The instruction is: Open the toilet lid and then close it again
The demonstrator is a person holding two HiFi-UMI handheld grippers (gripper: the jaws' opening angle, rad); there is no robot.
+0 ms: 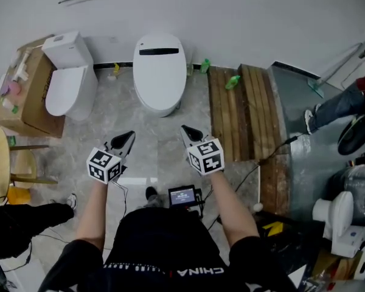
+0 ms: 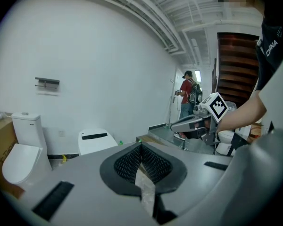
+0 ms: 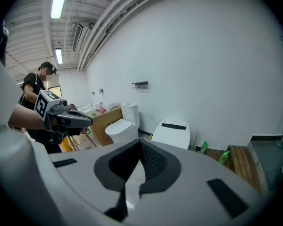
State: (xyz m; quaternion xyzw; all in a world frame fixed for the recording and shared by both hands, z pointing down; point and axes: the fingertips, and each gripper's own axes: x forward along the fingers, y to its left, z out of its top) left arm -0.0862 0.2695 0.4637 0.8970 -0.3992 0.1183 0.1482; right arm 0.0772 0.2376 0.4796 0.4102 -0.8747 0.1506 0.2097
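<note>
Workshop-type test room fitted out as a bathroom mock-up. At 12 o'clock stands a white oval toilet with closed lid; at 10 o'clock a white ceramic toilet with cistern beside a brown cardboard box; at 2 o'clock bare wooden planks. Exposed white ceiling pipes run overhead.

Operator wears a black short-sleeved T-shirt with white CHINA lettering across it. Left hand-held gripper and right hand-held gripper are the same build: grey shells, black tapered jaws, black mesh-textured pads, each with a white cube bearing black square markers. Thin cable runs off the left one. Small black unit with lit screen at the torso front.
</note>
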